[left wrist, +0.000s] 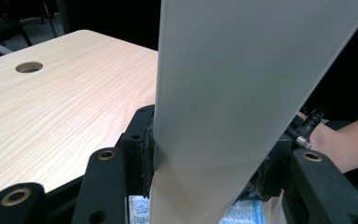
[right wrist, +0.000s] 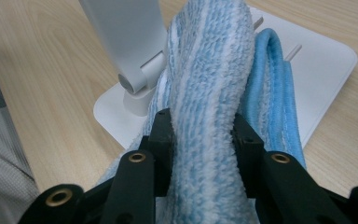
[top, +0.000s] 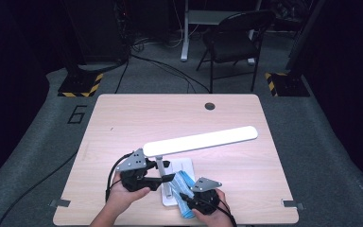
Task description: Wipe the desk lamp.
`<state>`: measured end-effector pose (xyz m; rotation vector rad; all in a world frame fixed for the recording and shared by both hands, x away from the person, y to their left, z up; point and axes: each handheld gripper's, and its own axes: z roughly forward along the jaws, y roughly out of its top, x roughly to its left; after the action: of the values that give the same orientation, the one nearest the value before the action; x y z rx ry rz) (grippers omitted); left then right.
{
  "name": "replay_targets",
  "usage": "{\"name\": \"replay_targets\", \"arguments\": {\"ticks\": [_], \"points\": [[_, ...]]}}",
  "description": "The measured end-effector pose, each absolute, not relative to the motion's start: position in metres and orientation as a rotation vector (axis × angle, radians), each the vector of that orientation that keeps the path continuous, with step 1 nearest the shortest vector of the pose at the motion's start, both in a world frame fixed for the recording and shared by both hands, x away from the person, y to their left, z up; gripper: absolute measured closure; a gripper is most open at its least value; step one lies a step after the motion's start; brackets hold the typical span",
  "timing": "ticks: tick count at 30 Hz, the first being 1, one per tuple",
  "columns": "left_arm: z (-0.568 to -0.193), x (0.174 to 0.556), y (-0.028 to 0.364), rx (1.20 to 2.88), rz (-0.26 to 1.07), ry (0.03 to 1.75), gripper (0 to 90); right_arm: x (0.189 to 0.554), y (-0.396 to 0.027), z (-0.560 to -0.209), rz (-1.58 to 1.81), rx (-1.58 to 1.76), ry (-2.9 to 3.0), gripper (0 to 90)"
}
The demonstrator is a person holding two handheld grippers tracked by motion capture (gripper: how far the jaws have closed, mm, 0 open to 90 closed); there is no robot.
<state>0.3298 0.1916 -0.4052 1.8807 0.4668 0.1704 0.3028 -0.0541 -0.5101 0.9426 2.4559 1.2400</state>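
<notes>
High view: the lamp [top: 201, 140] stands on the tabletop [top: 123, 118], its long head running left to right above its base [top: 185, 166]. The left hand-held gripper [top: 166, 178] clamps the post; the right hand-held gripper [top: 183, 196] pinches the cloth [top: 185, 184] on the base, just right of the post.

Left gripper view: jaws pressed on the lamp's white arm [left wrist: 223, 93], which rises straight ahead.

Right gripper view: jaws pinching the blue cloth [right wrist: 209, 93]; its length runs straight ahead from the jaws, touching the hinge [right wrist: 133, 81]. The right hand is nearer for wiping the base [right wrist: 326, 60].

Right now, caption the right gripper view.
Right hand-held gripper clamps blue-and-white cloth over white lamp base.
</notes>
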Motion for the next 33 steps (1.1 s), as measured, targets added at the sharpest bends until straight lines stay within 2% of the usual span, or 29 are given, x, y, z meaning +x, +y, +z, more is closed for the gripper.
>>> {"name": "replay_targets", "arguments": {"ticks": [12, 33], "points": [[-0.405, 0.33, 0.192, 1.882, 0.16, 0.464, 50.8, 0.319, -0.048, -0.512, 1.248, 0.934, 2.448, 65.7], [-0.406, 0.33, 0.193, 1.878, 0.159, 0.465, 50.8, 0.374, -0.036, -0.513, 1.215, 1.032, 2.341, 66.2]]}}
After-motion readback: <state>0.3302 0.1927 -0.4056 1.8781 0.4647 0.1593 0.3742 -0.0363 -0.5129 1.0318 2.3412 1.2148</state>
